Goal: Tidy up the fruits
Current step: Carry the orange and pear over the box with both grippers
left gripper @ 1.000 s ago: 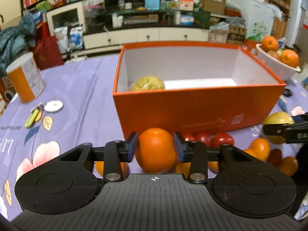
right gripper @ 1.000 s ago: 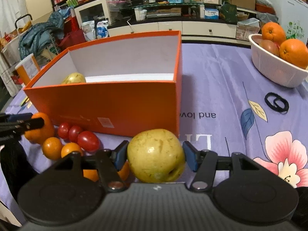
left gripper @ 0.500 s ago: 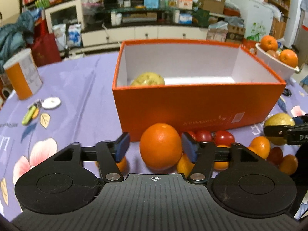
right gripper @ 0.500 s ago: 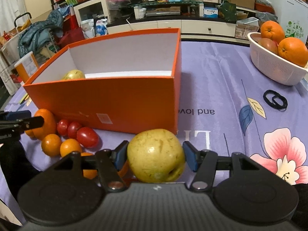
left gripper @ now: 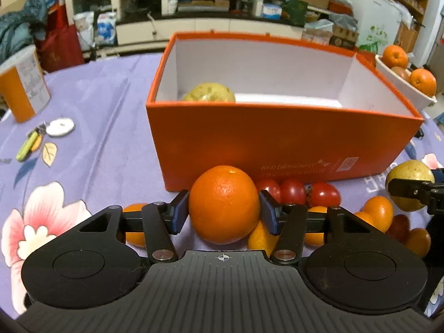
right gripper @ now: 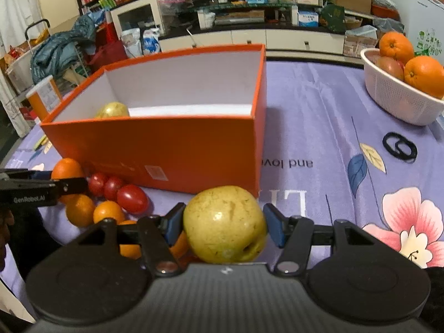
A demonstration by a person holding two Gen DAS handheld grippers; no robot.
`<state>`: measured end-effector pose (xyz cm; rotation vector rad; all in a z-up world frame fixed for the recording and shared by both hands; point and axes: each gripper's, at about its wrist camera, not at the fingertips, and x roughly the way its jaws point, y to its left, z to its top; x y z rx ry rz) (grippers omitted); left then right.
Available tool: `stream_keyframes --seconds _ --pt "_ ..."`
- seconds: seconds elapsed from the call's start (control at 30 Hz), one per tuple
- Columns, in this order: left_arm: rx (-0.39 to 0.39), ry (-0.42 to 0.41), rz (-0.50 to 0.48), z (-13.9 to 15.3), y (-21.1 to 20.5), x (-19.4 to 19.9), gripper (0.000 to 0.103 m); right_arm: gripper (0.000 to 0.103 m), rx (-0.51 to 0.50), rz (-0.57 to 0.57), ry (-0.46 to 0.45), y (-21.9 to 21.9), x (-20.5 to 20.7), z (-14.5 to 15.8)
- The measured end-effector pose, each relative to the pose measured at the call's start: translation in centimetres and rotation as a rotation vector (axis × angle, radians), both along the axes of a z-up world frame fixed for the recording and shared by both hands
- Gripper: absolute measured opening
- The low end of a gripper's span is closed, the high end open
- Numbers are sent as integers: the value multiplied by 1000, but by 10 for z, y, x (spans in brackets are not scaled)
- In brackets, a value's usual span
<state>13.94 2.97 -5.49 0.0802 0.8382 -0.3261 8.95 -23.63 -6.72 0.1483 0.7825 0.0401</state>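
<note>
Now, left hand-held gripper [left gripper: 224, 212]: jaws closing around the orange [left gripper: 224, 204].
Right hand-held gripper [right gripper: 223, 224]: clamping the yellow pear [right gripper: 224, 223].
Orange box [left gripper: 277, 144]: directly ahead of both.

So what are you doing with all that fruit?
A person is sorting fruit with a gripper in each hand. The left gripper has a big orange between its jaws, which are closing on it. The right gripper is shut on a yellow pear. Both fruits are in front of the orange box, which holds one pear so far.
</note>
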Motion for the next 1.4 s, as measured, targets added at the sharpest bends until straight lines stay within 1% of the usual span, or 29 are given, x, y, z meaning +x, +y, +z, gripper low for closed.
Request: stream_keyframes --seconds 0.1,0.17,0.2,0.23,0.3,0.33,0.4,0.47,0.57,0.7,0.8,1.0,1.17,1.3,1.4 --pt "-33 -69 -16 26 2 -18 24 60 -11 2 -49 2 -11 16" --pt "-66 -129 -27 47 2 -29 24 60 -22 -9 -102 2 -19 35" --pt "-73 -163 -18 58 1 -32 24 60 -36 -16 -135 3 -21 47" --pt "-71 -202 -3 70 -1 -31 24 60 -55 -25 -173 6 -22 61" --pt "-42 -268 22 87 -9 -25 24 60 -92 -48 -223 13 -15 85" --pt "-32 -290 40 93 -14 -20 24 60 -103 -62 -237 17 -9 93" --pt "-41 -295 74 99 -23 -4 24 60 -119 -77 -241 27 10 101" --pt "-33 -302 86 95 -35 13 24 60 -122 -84 -214 35 34 98" --pt "-5 -293 111 81 -46 28 24 60 -117 -91 -153 45 65 84" --pt "27 -256 119 61 -55 43 23 60 -171 -87 -109 57 91 65" --pt "48 -230 131 48 -59 53 23 60 -182 -89 -88 60 105 54" --pt "73 -212 130 32 -66 65 23 60 -210 -103 -66 61 117 42" --pt "100 -205 126 22 -70 64 24 60 -224 -105 -52 61 120 35" --pt "103 -201 123 20 -68 62 24 60 -218 -104 -55 59 121 35" --pt "108 -201 121 18 -68 61 24 60 -234 -99 -59 61 122 33"
